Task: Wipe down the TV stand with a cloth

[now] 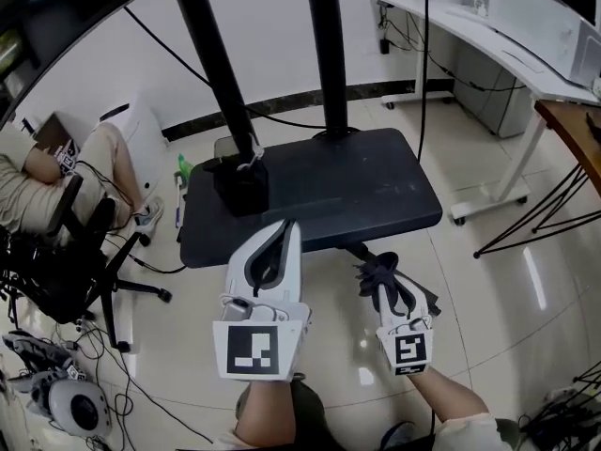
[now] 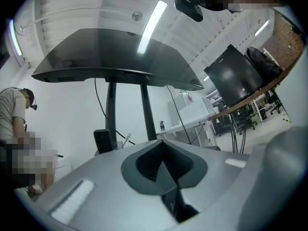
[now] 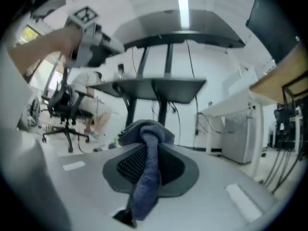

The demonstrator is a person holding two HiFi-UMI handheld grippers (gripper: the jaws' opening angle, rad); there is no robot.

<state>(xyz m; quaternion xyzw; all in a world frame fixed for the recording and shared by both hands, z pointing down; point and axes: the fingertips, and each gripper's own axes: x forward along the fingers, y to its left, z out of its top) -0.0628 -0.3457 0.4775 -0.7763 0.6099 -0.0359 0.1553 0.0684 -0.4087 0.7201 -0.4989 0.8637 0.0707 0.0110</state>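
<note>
Right gripper clenched on the dark cloth, just off the front edge of the TV stand's black shelf, left gripper closed and empty; looks pre-wipe, next move needs the cloth pressed flat onto the shelf top

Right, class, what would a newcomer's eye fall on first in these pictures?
The wide black TV stand shelf fills the middle of the head view. In front of it, the right gripper is clamped on a dark blue-grey cloth, while the white left gripper, shut and empty, points at the shelf's near edge.
</note>
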